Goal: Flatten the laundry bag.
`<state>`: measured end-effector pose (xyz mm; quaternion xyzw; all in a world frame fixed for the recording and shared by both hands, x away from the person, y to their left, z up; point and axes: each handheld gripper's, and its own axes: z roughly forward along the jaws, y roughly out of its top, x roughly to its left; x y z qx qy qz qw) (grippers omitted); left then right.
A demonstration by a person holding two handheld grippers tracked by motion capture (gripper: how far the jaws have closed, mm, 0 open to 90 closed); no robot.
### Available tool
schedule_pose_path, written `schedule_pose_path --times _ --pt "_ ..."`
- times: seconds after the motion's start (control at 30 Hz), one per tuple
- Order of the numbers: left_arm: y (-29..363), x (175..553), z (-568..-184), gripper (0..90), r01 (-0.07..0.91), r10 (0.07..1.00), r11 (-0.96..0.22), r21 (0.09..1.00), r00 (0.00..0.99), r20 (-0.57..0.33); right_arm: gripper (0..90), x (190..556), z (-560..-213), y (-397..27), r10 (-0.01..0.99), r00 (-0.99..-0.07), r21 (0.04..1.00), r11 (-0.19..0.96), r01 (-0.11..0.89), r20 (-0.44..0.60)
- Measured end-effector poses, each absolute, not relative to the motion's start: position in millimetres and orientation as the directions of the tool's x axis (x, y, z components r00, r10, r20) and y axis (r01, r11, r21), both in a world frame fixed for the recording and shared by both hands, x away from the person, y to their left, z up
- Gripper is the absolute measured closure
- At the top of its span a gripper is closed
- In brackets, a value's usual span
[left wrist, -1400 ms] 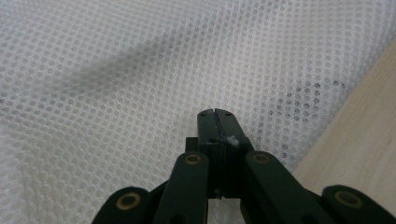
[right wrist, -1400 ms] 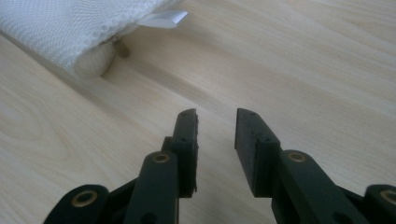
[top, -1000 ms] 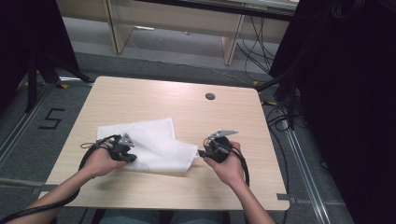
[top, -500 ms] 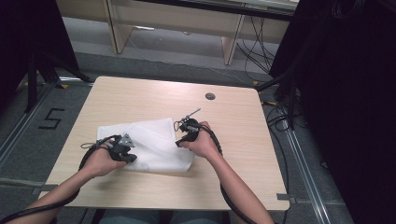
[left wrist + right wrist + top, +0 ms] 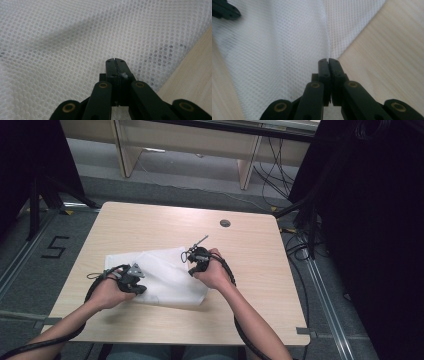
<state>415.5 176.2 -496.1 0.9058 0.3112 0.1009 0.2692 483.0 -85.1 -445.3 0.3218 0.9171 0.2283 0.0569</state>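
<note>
- Table (image 5: 150,225): rectangular top of pale wood grain, standing on a grey floor (image 5: 50,270); its near edge faces the person.
- Round dark cable port (image 5: 225,223): set into the tabletop near the far edge, toward the far right corner.
- White mesh cloth (image 5: 167,277): lies directly on the tabletop, left of centre and nearer the near edge than the far one; it is partly folded over itself, and its fine open weave shows in both gripper views (image 5: 62,37) (image 5: 274,50).
- Bare wood surrounds the cloth on every side.
</note>
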Motion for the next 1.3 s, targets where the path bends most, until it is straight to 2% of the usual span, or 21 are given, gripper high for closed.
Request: schedule_pose_path --times 0.2,0.63,0.73,0.9,0.97,1.07,1.17,1.23,1.3 --pt "176 415 -496 89.5 0.519 0.624 -0.652 0.553 0.781 0.002 90.0 472 -425 -76 0.581 -0.814 0.49 0.702 0.516 0.025" --pt "177 415 -497 89.5 0.54 0.649 -0.63 0.558 0.761 -0.004 90.0 429 -403 -58 0.503 -0.861 0.577 0.684 0.446 0.069" --pt "177 414 -498 89.3 0.538 0.656 -0.614 0.578 0.755 -0.006 90.0 418 -403 -54 0.445 -0.893 0.602 0.697 0.39 0.064" --pt "185 411 -497 86.8 0.578 0.682 -0.57 0.583 0.729 -0.056 90.0 406 -410 -53 0.416 -0.907 0.61 0.702 0.368 0.069" --pt "186 410 -496 87.1 0.572 0.685 -0.566 0.594 0.727 -0.046 90.0 406 -410 -54 0.412 -0.909 0.605 0.708 0.365 0.067" --pt "193 399 -485 88.3 0.566 0.674 -0.583 0.583 0.737 -0.041 90.0 404 -415 -56 0.416 -0.906 0.602 0.704 0.376 0.079" --pt "192 384 -480 89.2 0.557 0.648 -0.56 0.613 0.756 -0.095 90.0 404 -417 -57 0.421 -0.903 0.605 0.699 0.38 0.081" --pt "184 380 -483 89.2 0.556 0.633 -0.574 0.601 0.767 -0.106 90.0 404 -416 -57 0.423 -0.903 0.606 0.699 0.38 0.078" --pt "177 384 -487 89.2 0.529 0.593 -0.641 0.556 0.801 -0.077 90.0 403 -413 -56 0.427 -0.901 0.606 0.696 0.385 0.081"
